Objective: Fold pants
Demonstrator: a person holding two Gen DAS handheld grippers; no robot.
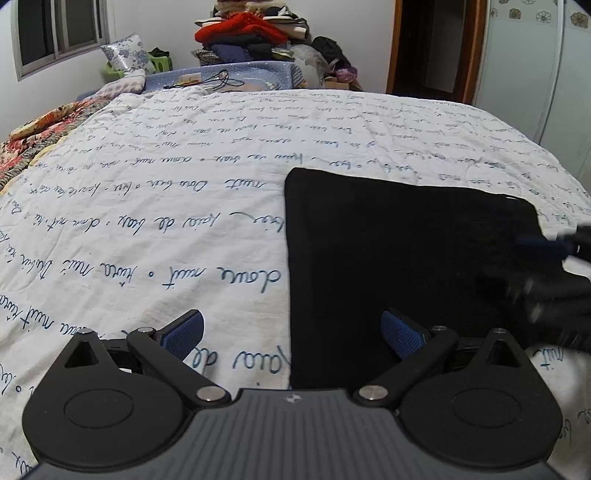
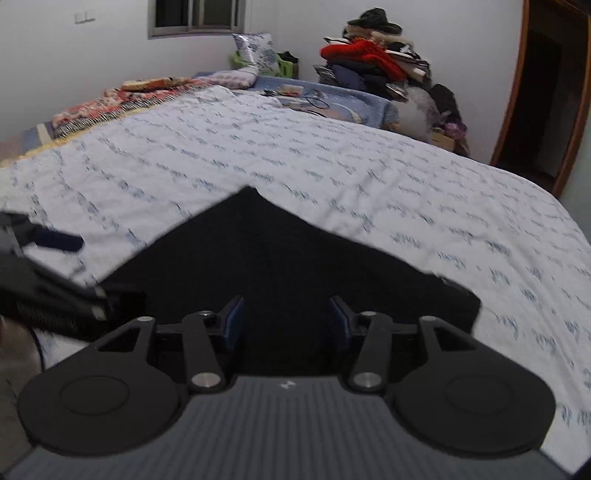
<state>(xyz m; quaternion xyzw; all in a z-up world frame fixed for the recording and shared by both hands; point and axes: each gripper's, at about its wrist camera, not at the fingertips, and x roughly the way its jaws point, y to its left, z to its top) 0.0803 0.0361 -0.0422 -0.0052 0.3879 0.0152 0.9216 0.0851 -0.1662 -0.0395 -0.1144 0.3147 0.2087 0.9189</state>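
The black pants (image 1: 399,266) lie flat on the bed as a neat rectangle; they also show in the right wrist view (image 2: 273,258). My left gripper (image 1: 291,332) is wide open over the pants' near left edge, one blue pad over the quilt and one over the fabric. It holds nothing. My right gripper (image 2: 286,321) is open with a narrower gap, low over the pants' near edge, empty. It appears blurred at the right of the left wrist view (image 1: 550,266). The left gripper shows at the left of the right wrist view (image 2: 48,266).
The bed is covered by a white quilt with blue handwriting print (image 1: 166,184). A floral blanket (image 1: 40,136) and a pillow (image 1: 127,53) lie at the far left. A pile of clothes (image 1: 251,33) stands behind the bed. A doorway (image 1: 436,44) is at the back right.
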